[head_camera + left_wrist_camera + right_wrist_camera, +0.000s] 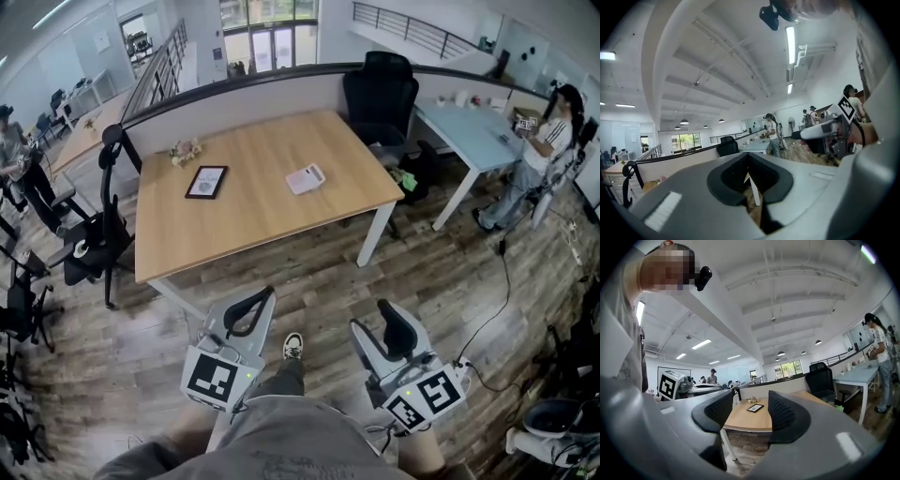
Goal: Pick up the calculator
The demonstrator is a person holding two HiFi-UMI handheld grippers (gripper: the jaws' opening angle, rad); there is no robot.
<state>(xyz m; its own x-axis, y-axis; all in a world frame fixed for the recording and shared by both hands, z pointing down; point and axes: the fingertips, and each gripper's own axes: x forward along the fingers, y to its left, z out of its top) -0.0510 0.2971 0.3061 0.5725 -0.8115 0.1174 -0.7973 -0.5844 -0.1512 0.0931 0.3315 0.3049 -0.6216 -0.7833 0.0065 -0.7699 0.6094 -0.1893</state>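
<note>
Calculator [305, 178], white, lies flat on the wooden desk [272, 211] in the head view, well ahead of both tongs and a little nearer the right tongs' side. A dark-framed tablet [206, 182] lies on the desk ahead of the left tongs [262, 298], with a small flower bunch [185, 150] just beyond it. The right tongs [375, 319] hang over the wood floor [450, 281], well apart from the desk.

In the left gripper view, the left tongs [748, 159] are pressed together at the tips. A thin slit below them shows a white desk leg [754, 191].

In the right gripper view, the right tongs [750, 412] stand spread with nothing held. Far ahead between them the desk [745, 420] carries the tablet [755, 408] and the flower bunch [753, 400].
</note>
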